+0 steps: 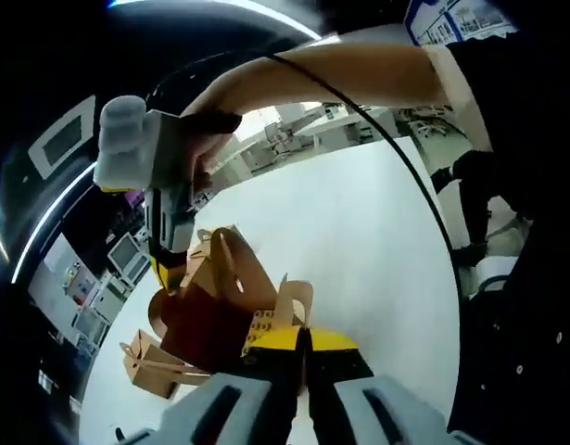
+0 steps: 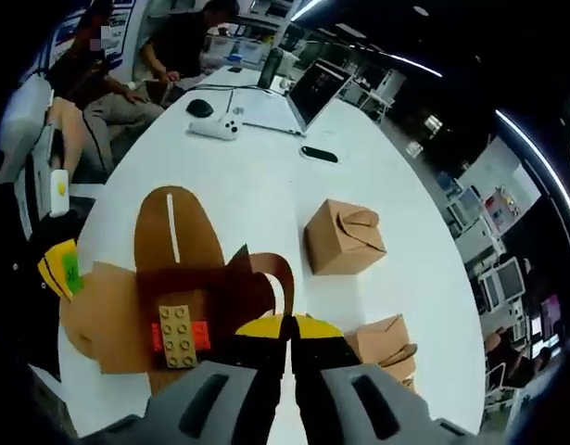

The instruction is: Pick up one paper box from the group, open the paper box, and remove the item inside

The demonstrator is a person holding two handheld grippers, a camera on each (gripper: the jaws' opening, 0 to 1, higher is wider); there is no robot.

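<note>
Cardboard of the opened box point(image 2: 173, 278) lies spread flat on the white table point(image 2: 266, 185), its brown flaps folded outward. A tan toy brick point(image 2: 177, 336) with a red piece under it rests on the middle panel. The right gripper point(image 2: 289, 336) has its yellow-tipped jaws pressed together on a flap edge of the opened box. The left gripper point(image 1: 301, 341) likewise pinches a flap, jaws closed. Two closed boxes point(image 2: 343, 236) sit near, one just beside the right gripper. Farther off stand a laptop point(image 2: 314, 91) and a mouse point(image 2: 199, 108).
</note>
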